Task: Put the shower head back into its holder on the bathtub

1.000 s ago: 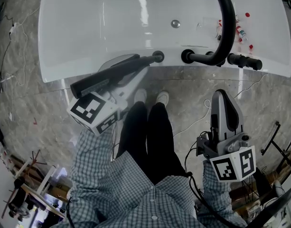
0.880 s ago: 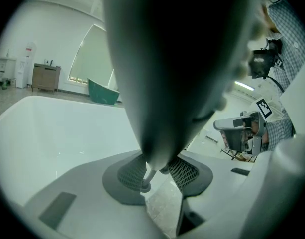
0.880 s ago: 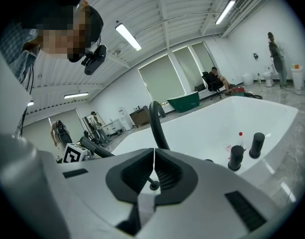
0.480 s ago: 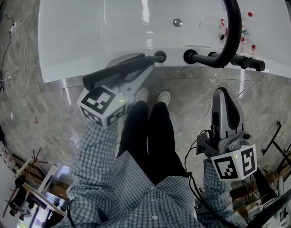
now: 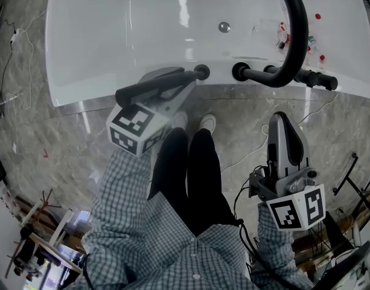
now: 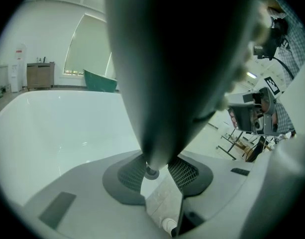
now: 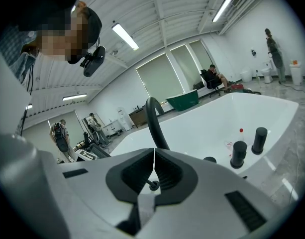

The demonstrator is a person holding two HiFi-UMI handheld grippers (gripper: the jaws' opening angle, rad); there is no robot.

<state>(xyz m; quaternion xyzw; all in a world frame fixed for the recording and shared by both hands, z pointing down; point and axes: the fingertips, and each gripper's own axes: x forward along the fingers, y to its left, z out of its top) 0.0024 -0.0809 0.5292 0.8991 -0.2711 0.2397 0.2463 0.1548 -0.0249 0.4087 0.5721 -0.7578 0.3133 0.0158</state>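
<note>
White glossy bathtub (image 5: 100, 41) is filling the top of the head view; everything else is placed against it. Just off its near rim, left of middle, the left gripper (image 5: 183, 84) is clamping a long black wand-shaped shower head (image 5: 151, 88). In the left gripper view the dark handle is sitting squeezed between both meshed pads (image 6: 128, 176), jaws closed onto it. The wand is lying slantwise, its low end out over the grey stone-patterned floor (image 5: 52, 138), its far end meeting a round black fitting (image 5: 201, 72) on the tub's near rim. Cannot tell whether it is seated in that fitting. Just right of it along the rim, a thick black arched pipe (image 5: 296, 35) is rising from a second black socket and curving over the tub's basin. Further right on the rim, short black cylindrical knobs (image 5: 306, 77) are standing in a row. Inside the tub, behind the pipe, small red-capped bottles (image 5: 283, 40) are lying. Well clear of the tub, over the floor at right, the right gripper (image 5: 280, 121) is pointing toward the rim, jaws pressed together with nothing between them.
</note>
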